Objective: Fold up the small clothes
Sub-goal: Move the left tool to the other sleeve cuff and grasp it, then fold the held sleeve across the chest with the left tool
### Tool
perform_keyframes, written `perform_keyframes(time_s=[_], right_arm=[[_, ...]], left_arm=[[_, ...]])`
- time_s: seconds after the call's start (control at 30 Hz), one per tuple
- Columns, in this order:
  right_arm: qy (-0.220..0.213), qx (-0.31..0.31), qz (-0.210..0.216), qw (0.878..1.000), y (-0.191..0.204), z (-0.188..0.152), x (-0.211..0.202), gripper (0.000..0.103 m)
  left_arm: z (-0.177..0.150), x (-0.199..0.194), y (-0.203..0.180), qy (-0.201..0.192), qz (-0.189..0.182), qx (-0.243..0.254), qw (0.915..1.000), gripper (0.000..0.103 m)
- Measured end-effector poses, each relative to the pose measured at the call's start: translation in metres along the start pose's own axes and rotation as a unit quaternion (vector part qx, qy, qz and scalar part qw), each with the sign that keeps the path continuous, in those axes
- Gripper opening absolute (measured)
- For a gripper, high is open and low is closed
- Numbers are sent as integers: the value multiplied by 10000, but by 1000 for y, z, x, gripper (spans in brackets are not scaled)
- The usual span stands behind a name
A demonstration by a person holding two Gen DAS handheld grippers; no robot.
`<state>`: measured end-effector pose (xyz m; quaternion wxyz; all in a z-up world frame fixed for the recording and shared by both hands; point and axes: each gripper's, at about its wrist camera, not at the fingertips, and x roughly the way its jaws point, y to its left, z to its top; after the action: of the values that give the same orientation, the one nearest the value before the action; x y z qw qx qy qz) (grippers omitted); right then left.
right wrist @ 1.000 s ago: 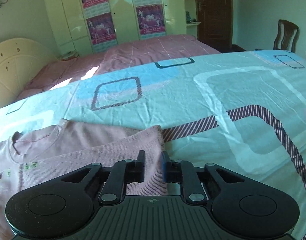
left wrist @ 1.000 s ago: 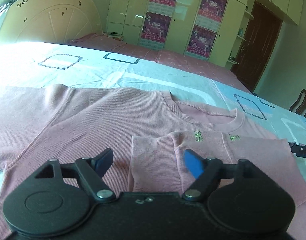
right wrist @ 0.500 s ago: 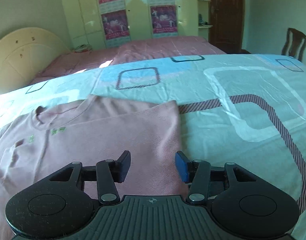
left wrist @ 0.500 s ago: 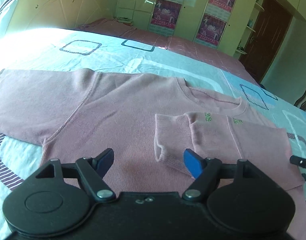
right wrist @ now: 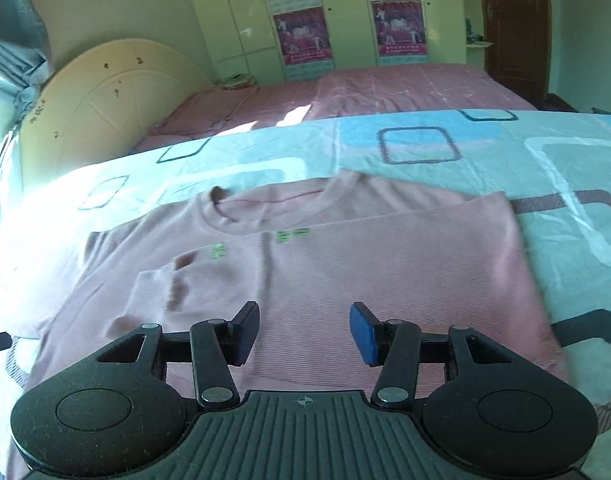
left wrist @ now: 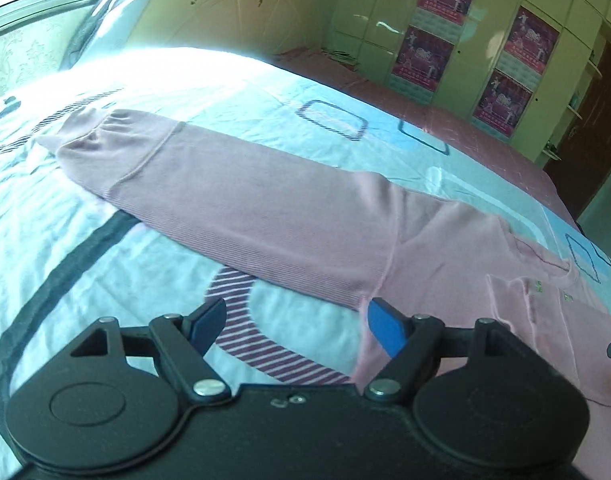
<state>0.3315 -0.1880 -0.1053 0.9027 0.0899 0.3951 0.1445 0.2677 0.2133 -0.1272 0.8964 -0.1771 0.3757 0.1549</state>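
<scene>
Pink top [left wrist: 265, 208] spread on a patterned bedspread [left wrist: 85, 248], a gripper above it at each side, neither holding anything.

Left wrist view: one long sleeve [left wrist: 209, 184] lies stretched flat, its cuff at far left, running right to the body of the top. The left gripper [left wrist: 297, 322] hangs with its fingers [left wrist: 387, 330] wide apart and empty, over bedspread just below the armpit; the right fingertip sits at the edge of the cloth. Right wrist view: the body of the top [right wrist: 385, 272] lies flat, neck away from the camera, the other sleeve [right wrist: 193, 280] folded across its front. The right gripper [right wrist: 303, 330] is over the lower part, fingers [right wrist: 363, 334] partly apart with nothing between them. A cream headboard [right wrist: 105, 100] stands at far left, a wardrobe with posters [right wrist: 301, 32] behind.
</scene>
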Motion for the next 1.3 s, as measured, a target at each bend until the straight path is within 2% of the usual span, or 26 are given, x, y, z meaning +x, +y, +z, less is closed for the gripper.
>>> perform_keyframes(time_s=[0.17, 0.3, 0.37, 0.5, 0.67, 0.77, 0.83, 0.87, 0.93, 1.0, 1.03, 1.1, 1.17, 1.23, 1.3], right_arm=[[65, -79, 293, 9995, 62, 1, 19, 50], [91, 38, 426, 9990, 95, 9, 33, 50], [122, 103, 357, 9992, 106, 12, 43, 50], [241, -64, -24, 9997, 119, 9, 65, 50], [344, -38, -251, 9991, 119, 1, 82, 50], [330, 20, -381, 9987, 116, -1, 88, 50], [445, 19, -474, 9979, 115, -4, 98, 50], [571, 13, -488, 9972, 114, -7, 104, 50], [537, -116, -534, 9971, 115, -8, 106, 50], [488, 16, -464, 9977, 115, -4, 100, 50], [346, 133, -363, 9987, 113, -3, 95, 50], [297, 106, -483, 9983, 113, -2, 92, 50], [649, 5, -516, 9966, 111, -6, 104, 50], [564, -3, -442, 9974, 110, -4, 98, 50], [372, 266, -212, 9987, 102, 0, 86, 50]], left_arm=[[20, 5, 56, -88, 223, -304, 9992, 77], [38, 19, 96, -108, 316, -648, 9973, 77], [45, 29, 114, -106, 357, -858, 9956, 76], [60, 51, 149, -161, 296, -1370, 9900, 69], [80, 72, 163, -329, 178, -1391, 9896, 65], [87, 82, 173, -514, 170, -1580, 9860, 50], [89, 87, 178, -612, 210, -1634, 9844, 29], [90, 89, 181, -644, 248, -1673, 9835, 24], [91, 91, 186, -710, 242, -1795, 9809, 9], [93, 89, 184, -785, 209, -1792, 9805, 6], [95, 85, 180, -853, 194, -1698, 9816, 5], [100, 75, 163, -1065, 9, -1369, 9848, 5], [106, 63, 140, -1178, -308, -1061, 9869, 5], [110, 48, 104, -1294, -724, -633, 9869, 5], [111, 37, 66, -1292, -1186, -302, 9840, 5]])
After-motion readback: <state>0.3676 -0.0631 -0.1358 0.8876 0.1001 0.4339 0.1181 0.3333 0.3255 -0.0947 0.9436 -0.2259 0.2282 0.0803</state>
